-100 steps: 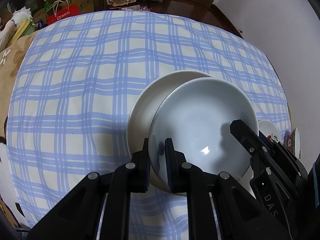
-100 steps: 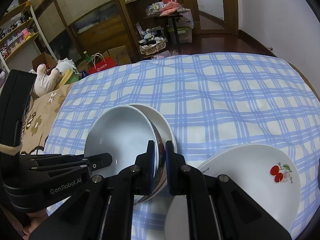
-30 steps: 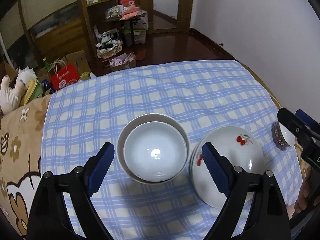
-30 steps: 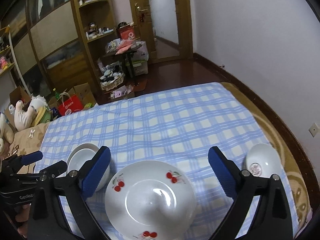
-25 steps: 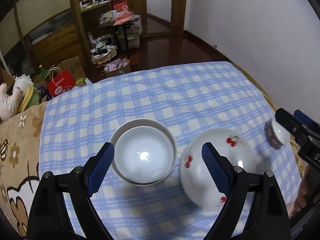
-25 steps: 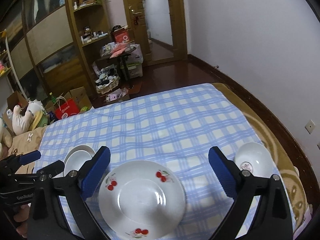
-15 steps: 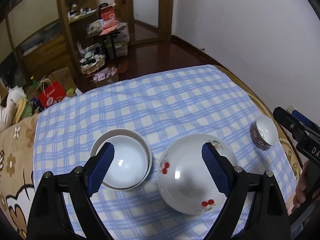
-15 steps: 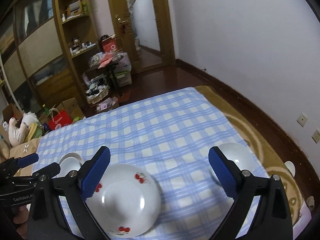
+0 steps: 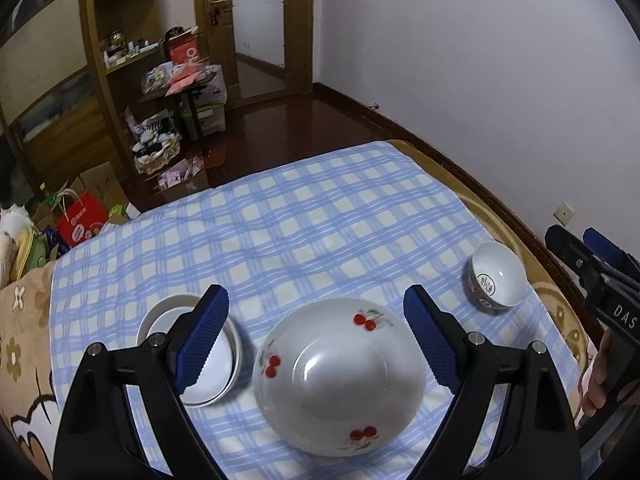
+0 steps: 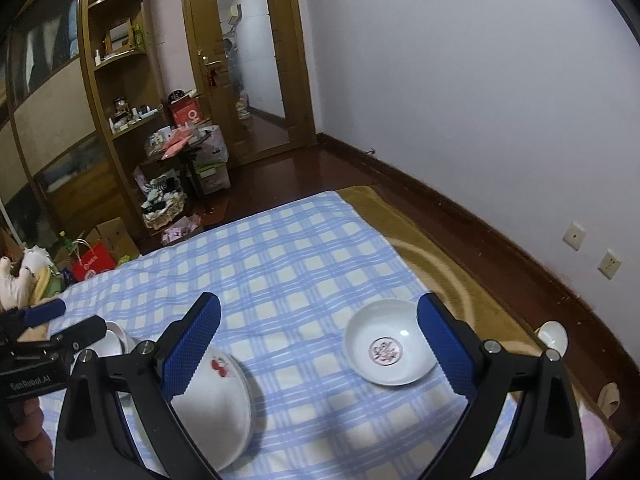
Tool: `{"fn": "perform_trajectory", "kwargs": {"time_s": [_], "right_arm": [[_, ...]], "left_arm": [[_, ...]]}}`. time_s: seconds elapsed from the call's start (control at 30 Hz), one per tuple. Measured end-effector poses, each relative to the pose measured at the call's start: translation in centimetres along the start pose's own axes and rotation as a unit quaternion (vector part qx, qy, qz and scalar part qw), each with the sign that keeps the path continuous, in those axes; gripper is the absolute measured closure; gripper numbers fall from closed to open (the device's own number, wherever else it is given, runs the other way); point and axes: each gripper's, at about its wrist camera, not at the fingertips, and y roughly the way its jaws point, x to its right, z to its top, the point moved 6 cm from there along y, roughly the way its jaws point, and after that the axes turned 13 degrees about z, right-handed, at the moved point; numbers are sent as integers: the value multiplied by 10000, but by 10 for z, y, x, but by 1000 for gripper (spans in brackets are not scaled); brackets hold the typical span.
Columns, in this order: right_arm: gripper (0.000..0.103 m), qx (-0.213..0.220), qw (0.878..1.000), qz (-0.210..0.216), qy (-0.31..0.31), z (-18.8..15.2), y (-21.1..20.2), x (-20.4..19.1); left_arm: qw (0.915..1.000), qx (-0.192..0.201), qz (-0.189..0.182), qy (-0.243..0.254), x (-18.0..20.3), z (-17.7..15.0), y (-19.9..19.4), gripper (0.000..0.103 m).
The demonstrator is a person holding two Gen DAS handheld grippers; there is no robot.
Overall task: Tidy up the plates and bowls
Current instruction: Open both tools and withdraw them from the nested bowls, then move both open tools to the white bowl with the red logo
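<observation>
**Both grippers wide open above the checked cloth, nothing held**

The cherry plate (image 9: 340,376) lies flat on the blue-and-white checked cloth (image 9: 288,232), and in your left wrist view it sits low between the two blue pads, with neither pad touching it. Just left of it, close by but apart, are the two stacked white bowls (image 9: 204,364), the smaller nested inside the larger, partly hidden behind the left finger. To the right of the plate, well apart near the cloth's edge, stands a small bowl (image 9: 496,280), dark on the outside, white inside, with a mark at its bottom.

In your right wrist view that same small bowl (image 10: 390,348) sits between the spread pads, nearer the right one, untouched. The cherry plate (image 10: 216,404) shows at the lower left, partly behind the left finger.

Your left gripper (image 9: 316,340) has its jaws spread wide and grips nothing. Your right gripper (image 10: 320,346) is likewise spread wide with nothing in it. Each appears at the edge of the other's view.

Beyond the cloth are a dark wooden floor (image 10: 304,168), cluttered shelves (image 10: 124,92), a red bag (image 9: 82,226) and a plain wall (image 10: 480,80).
</observation>
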Motion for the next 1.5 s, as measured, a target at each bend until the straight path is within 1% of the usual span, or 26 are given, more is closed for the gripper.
{"fn": "perform_trajectory", "kwargs": {"time_s": [0.13,0.47,0.83,0.93,1.13,1.23,1.37,1.5], "right_arm": [[0,43,10000,-47,-18,1,-2,8],[0,168,9997,-95,132,2,-2,33],[0,86,9992,-331,212,-1,7,66],[0,64,9987,-393,306,-3,10,78],[0,74,9978,-302,581,-6,18,96],[0,7,9972,-252,711,-10,27,102],[0,-49,9957,-327,867,-17,33,111],[0,-82,9948,-425,923,-20,36,118]], "left_arm": [[9999,85,-72,93,16,7,0,15],[9988,44,-338,341,54,18,12,15],[9967,-19,-592,557,101,26,37,15],[9962,-59,-645,582,110,28,46,15],[9956,-196,-661,629,122,29,63,15],[9958,-279,-661,572,126,29,72,15],[9949,-301,-798,534,136,30,79,15],[9937,-305,-867,636,152,29,82,15]]}}
